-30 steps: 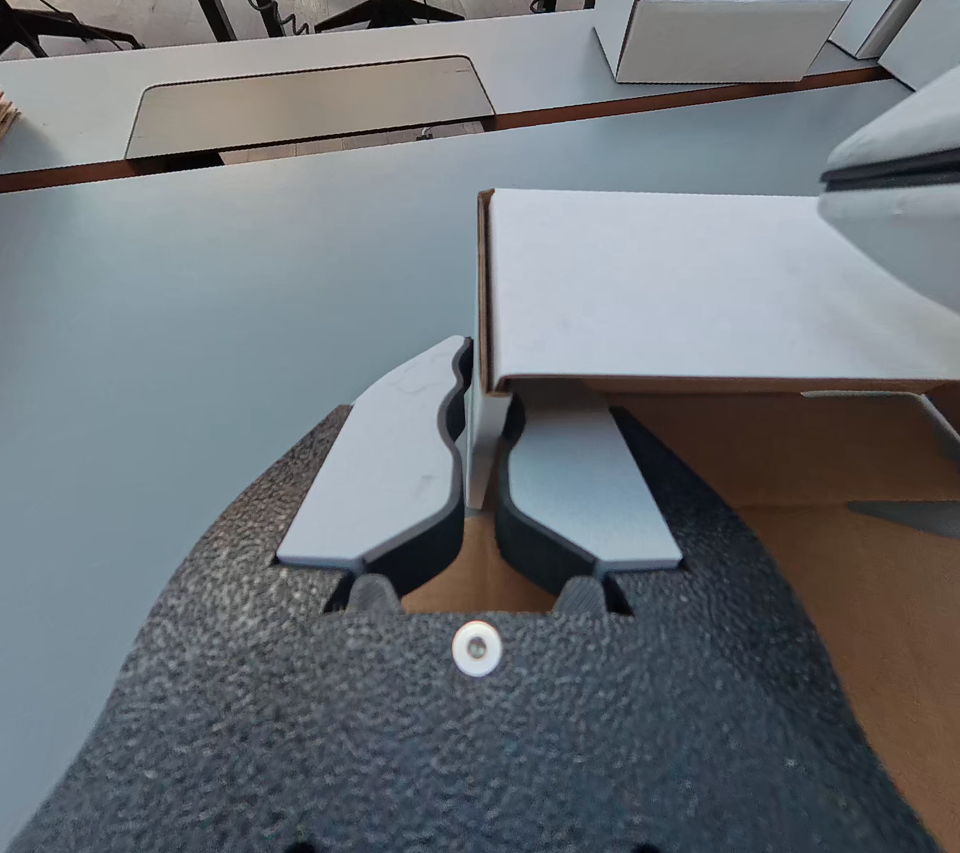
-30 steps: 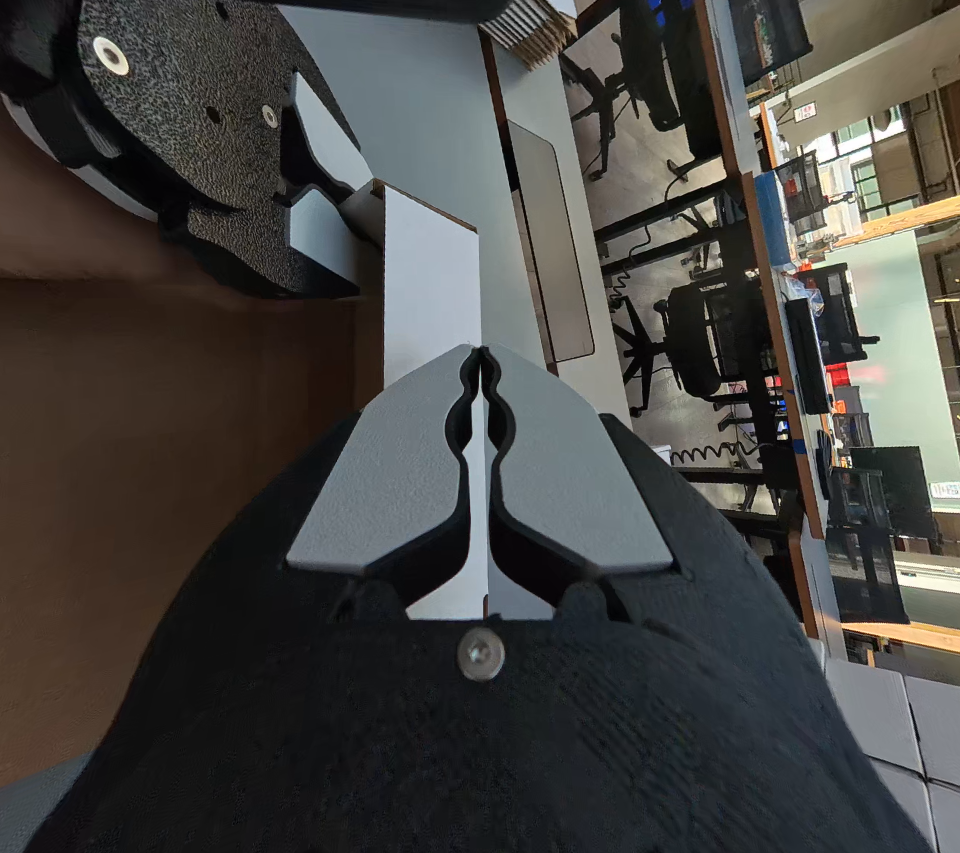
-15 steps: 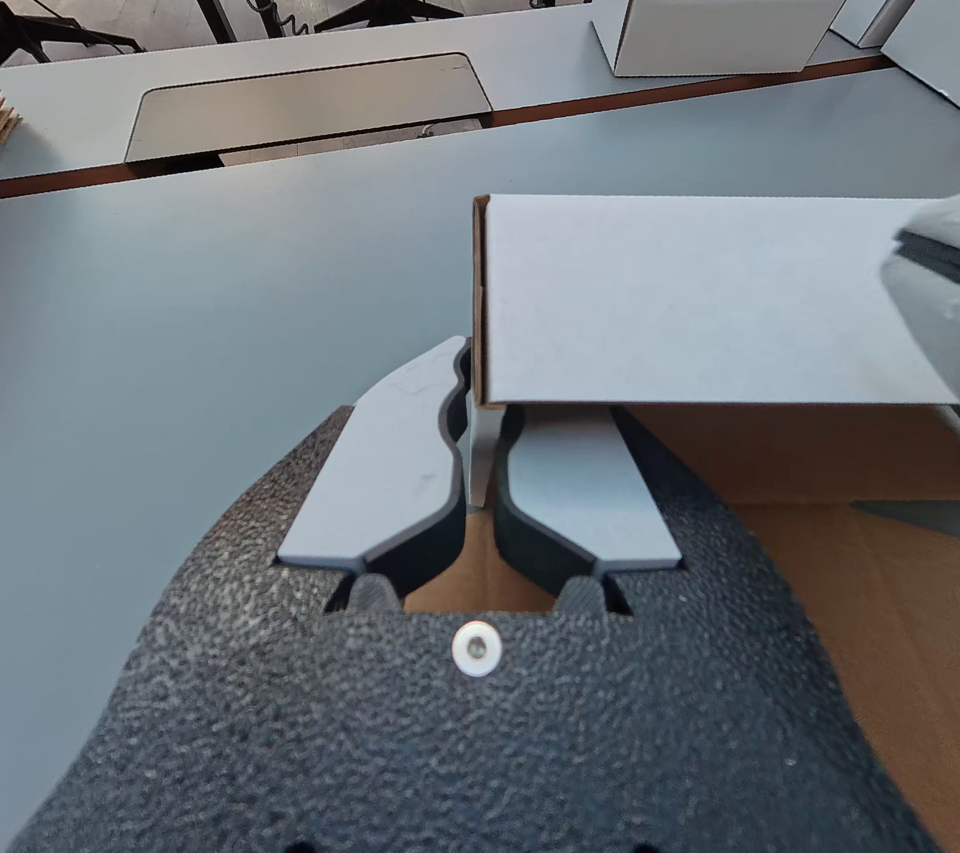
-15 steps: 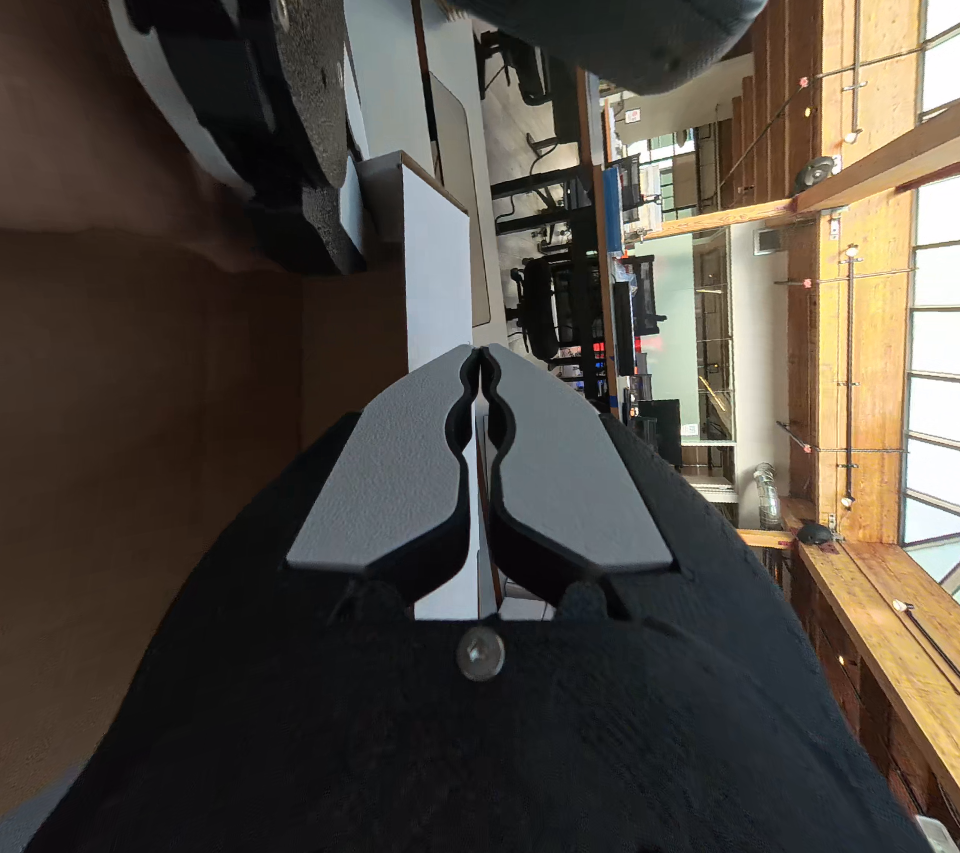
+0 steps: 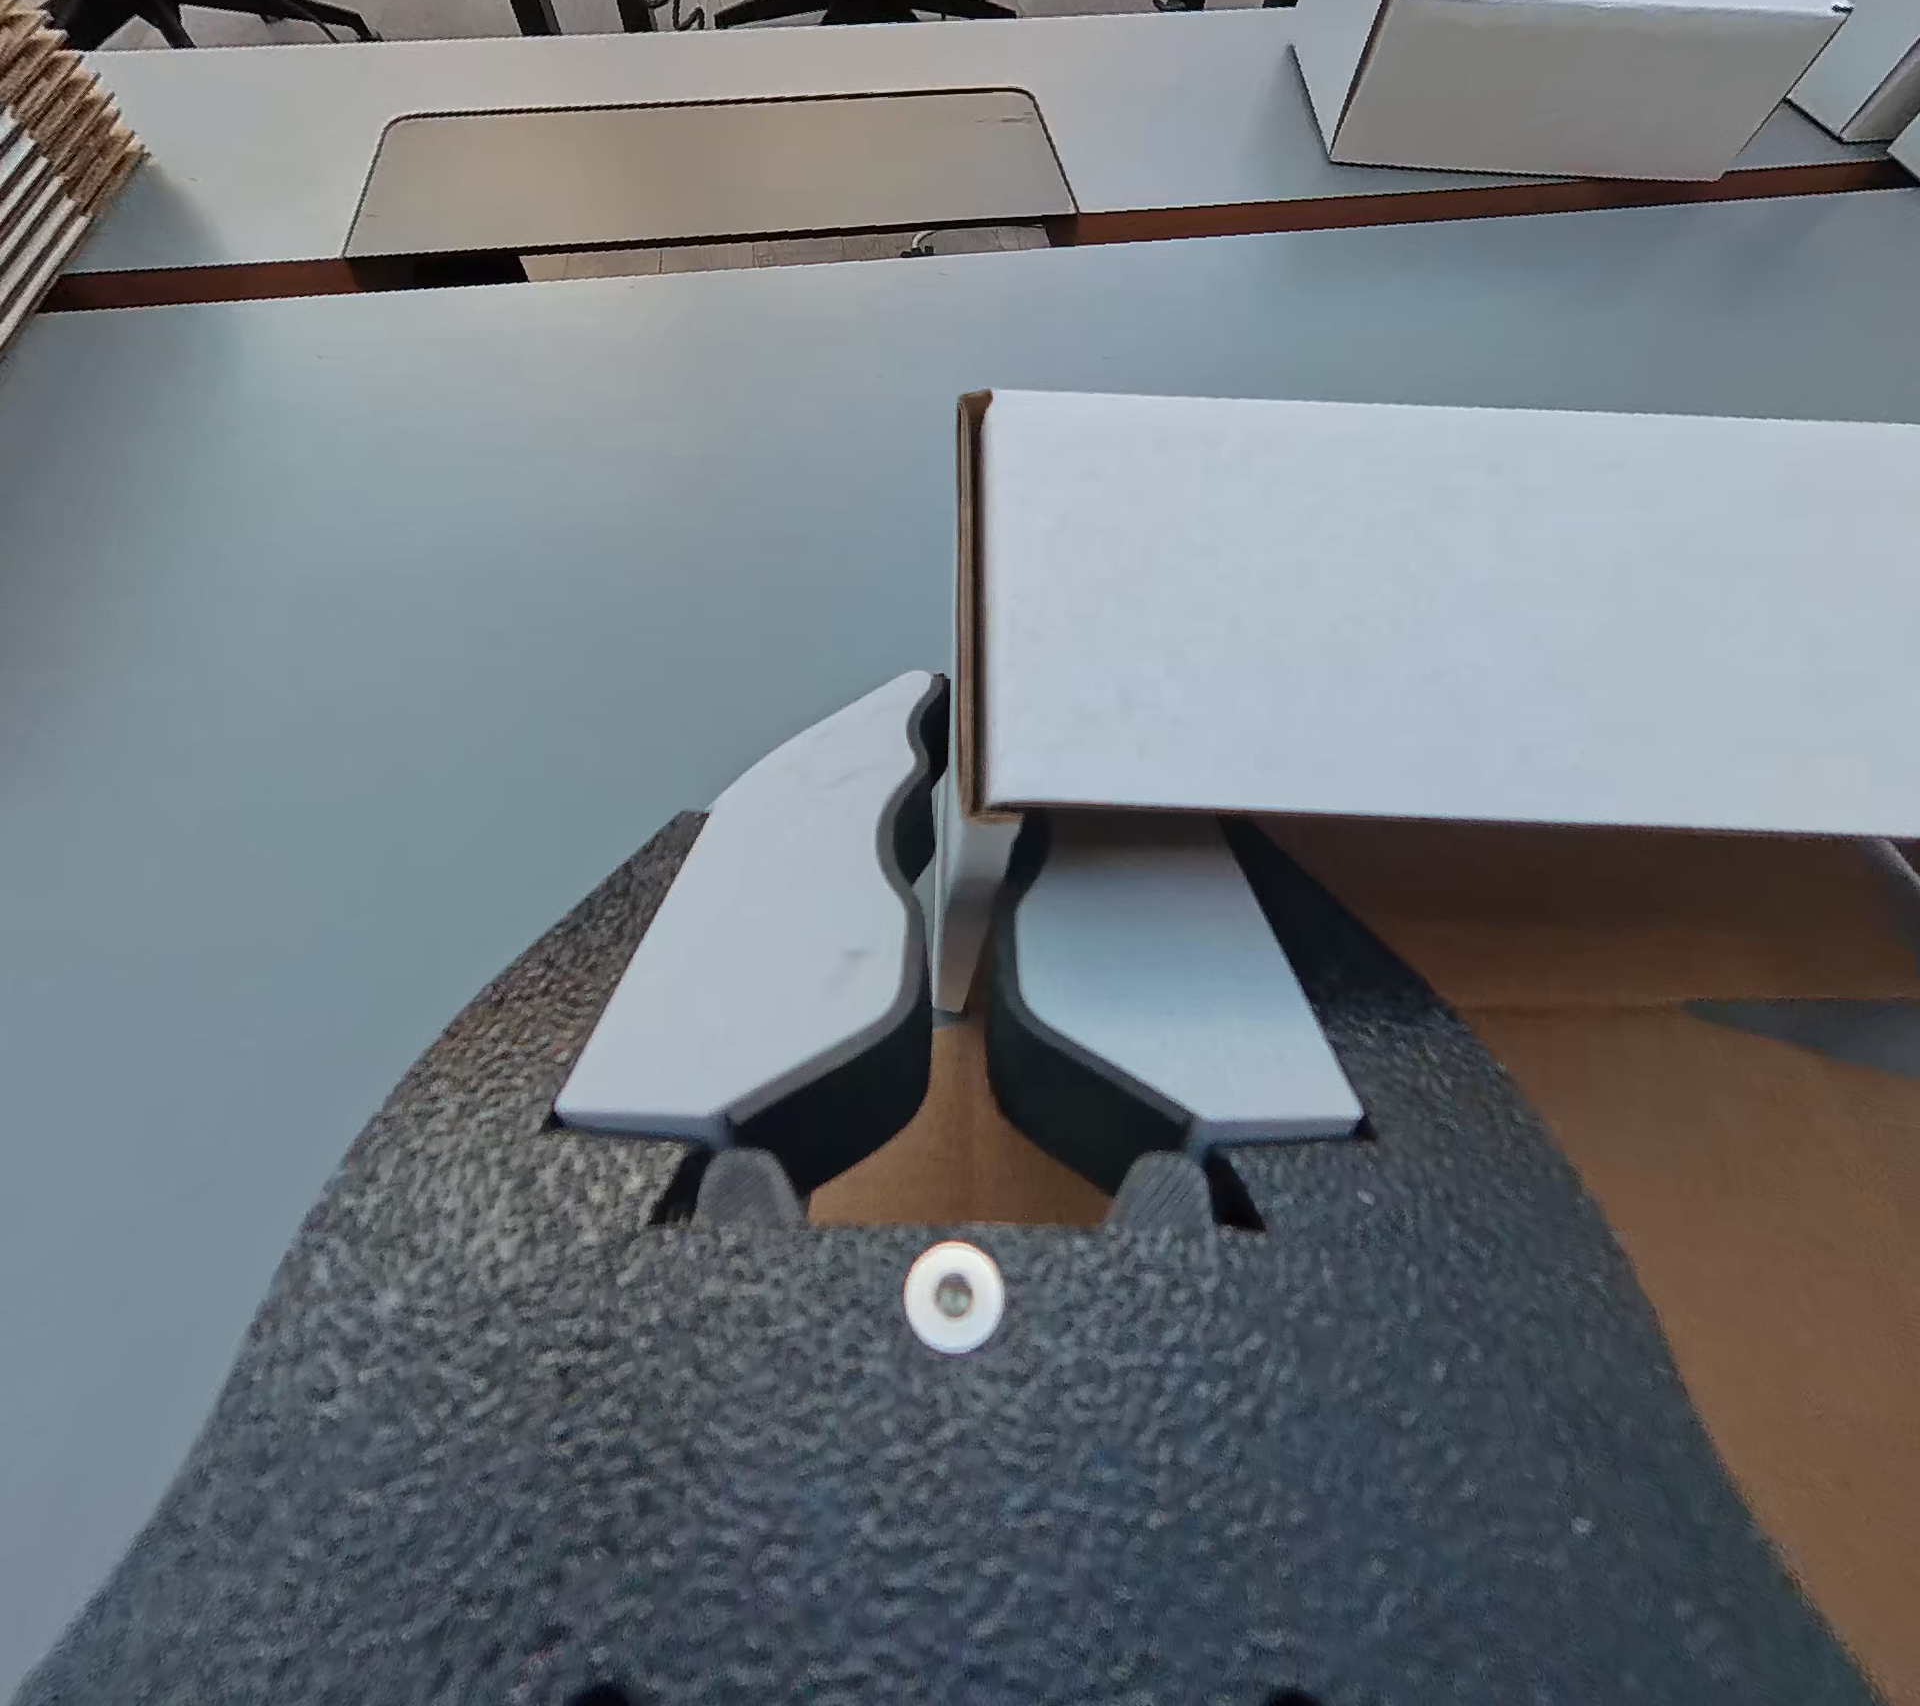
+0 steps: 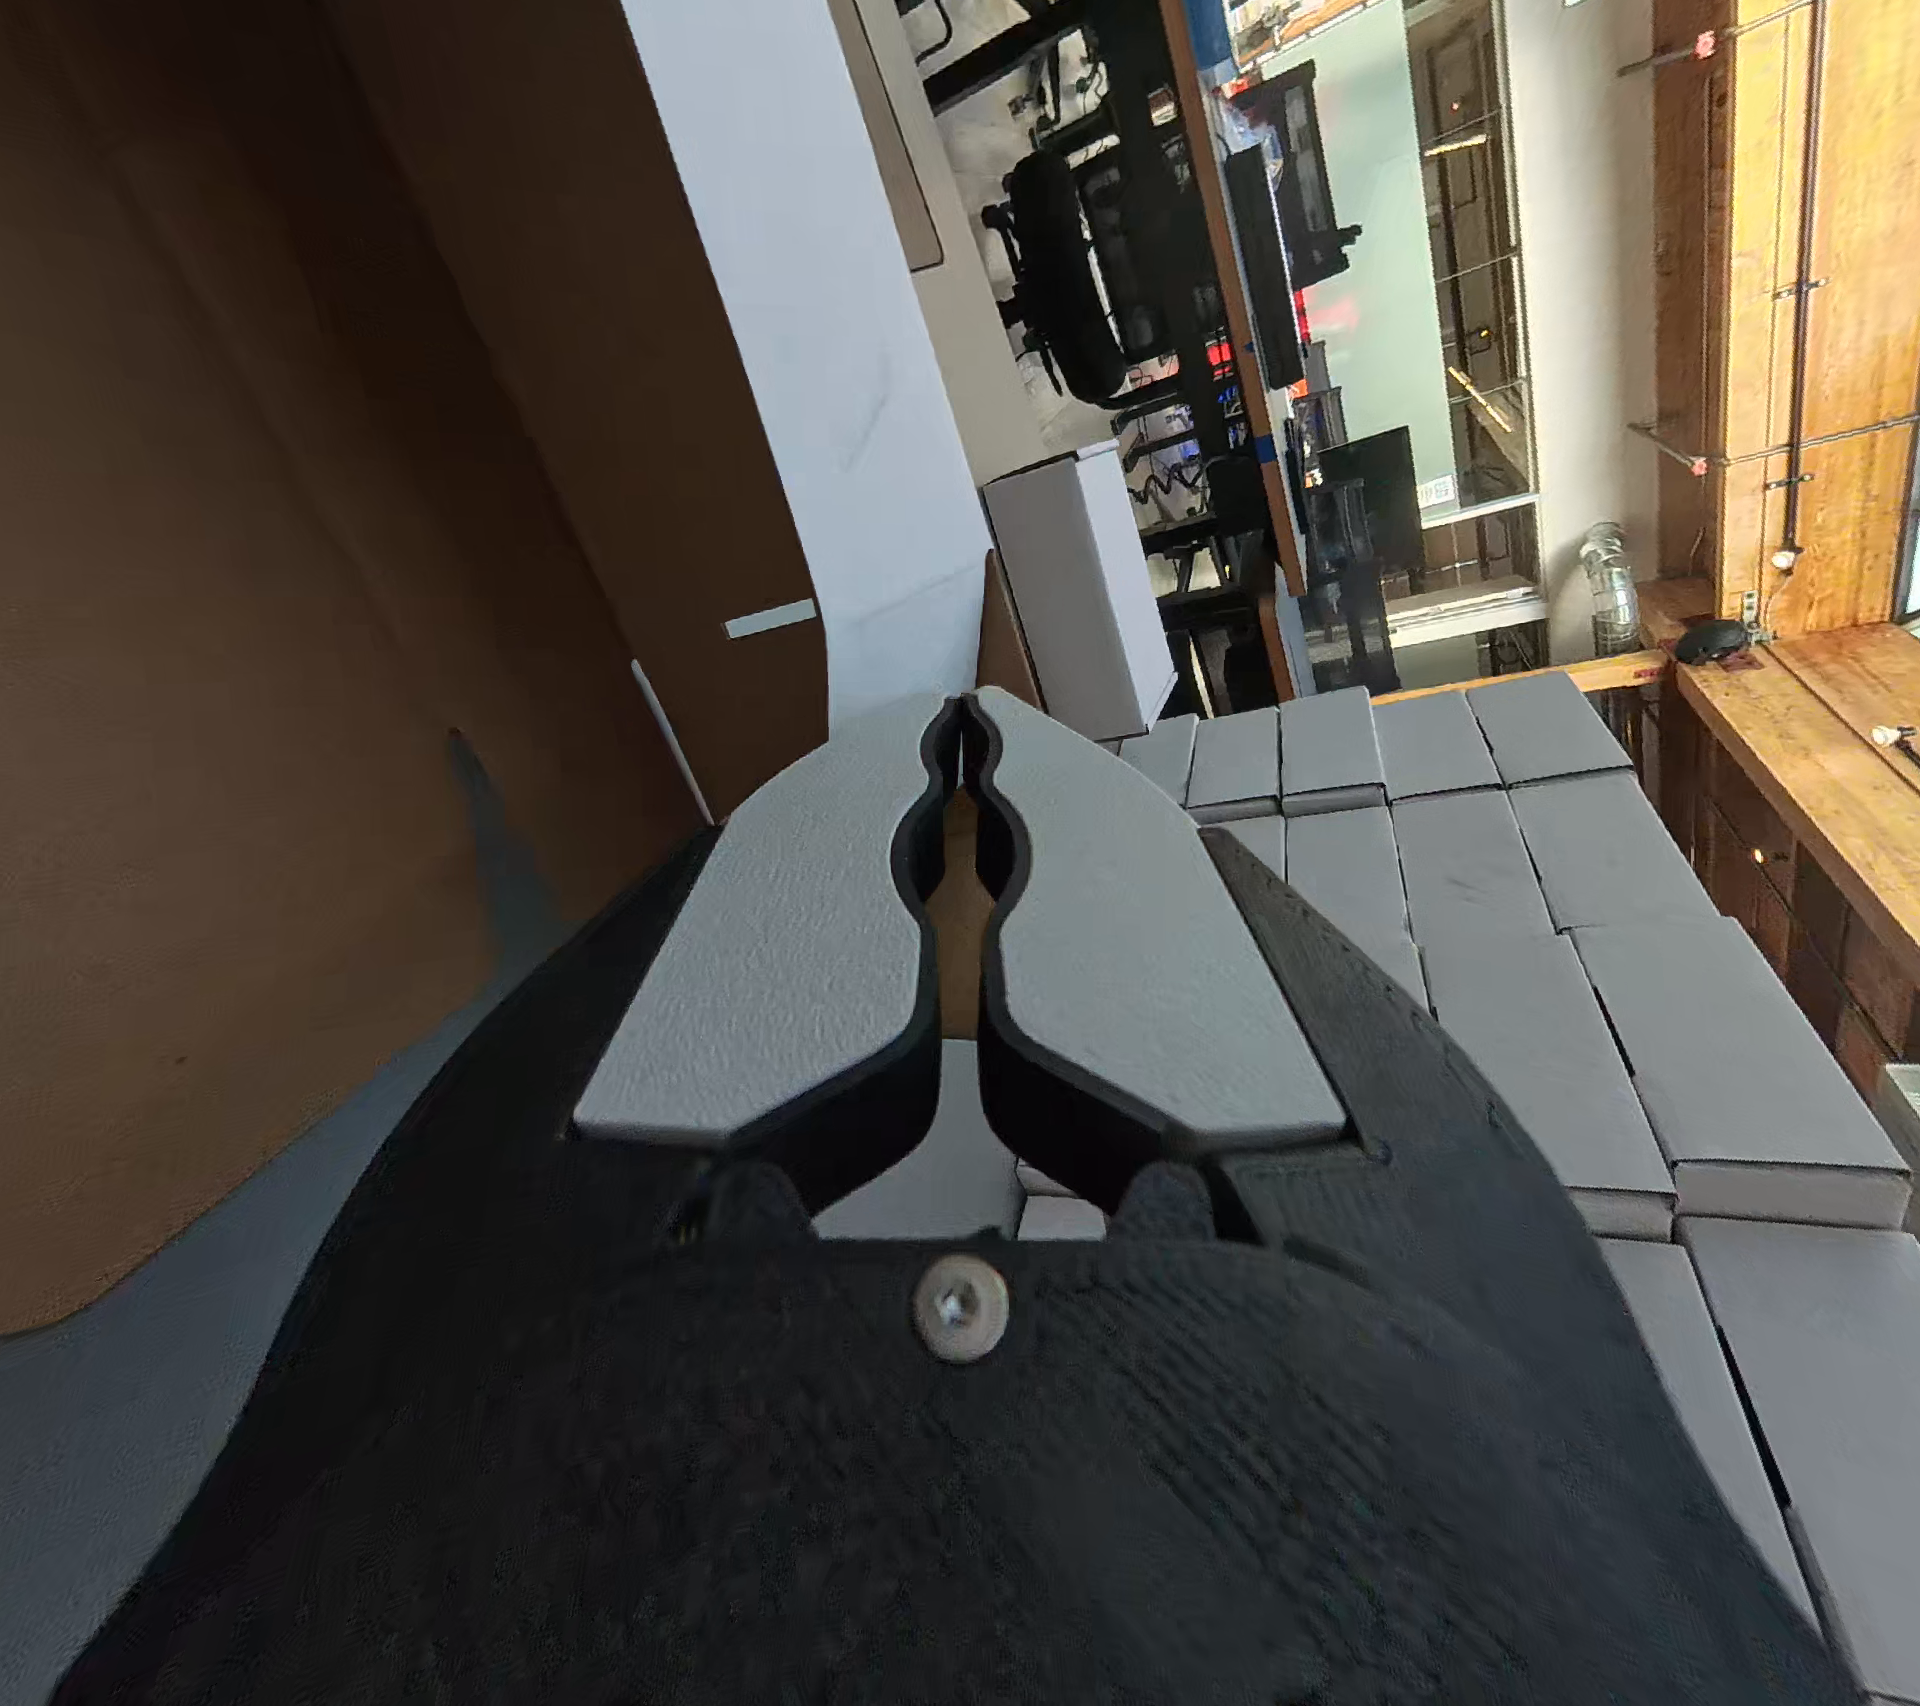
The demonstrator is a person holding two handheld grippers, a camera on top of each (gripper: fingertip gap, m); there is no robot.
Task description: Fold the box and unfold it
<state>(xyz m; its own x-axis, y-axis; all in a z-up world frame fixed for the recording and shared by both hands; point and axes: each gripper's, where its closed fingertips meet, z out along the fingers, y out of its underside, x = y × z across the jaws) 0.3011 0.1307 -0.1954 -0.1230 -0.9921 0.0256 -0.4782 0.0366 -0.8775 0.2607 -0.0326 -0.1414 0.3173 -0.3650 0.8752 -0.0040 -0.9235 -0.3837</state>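
While upright, box flap (image 5: 961, 913) between fingers (image 5: 769, 918).

Even, soft daylight in the left wrist view — no hard shadows on the table (image 5: 436, 576), only a faint dark patch under the raised flap (image 5: 1455, 607). Mild blur along the lower edge of the left gripper (image 5: 971, 825); sharp in the middle. Strong wide-angle bending at the borders, straight desk edges bowed. Right wrist view tilted sideways and far more contrasty: bright window (image 6: 1910, 202) at the far right, warm glow on the wood wall (image 6: 1766, 306), while the brown box (image 6: 312, 409) inside stays dim. Right gripper (image 6: 966, 721) body nearly black, little detail — slight smear at the bottom corners.
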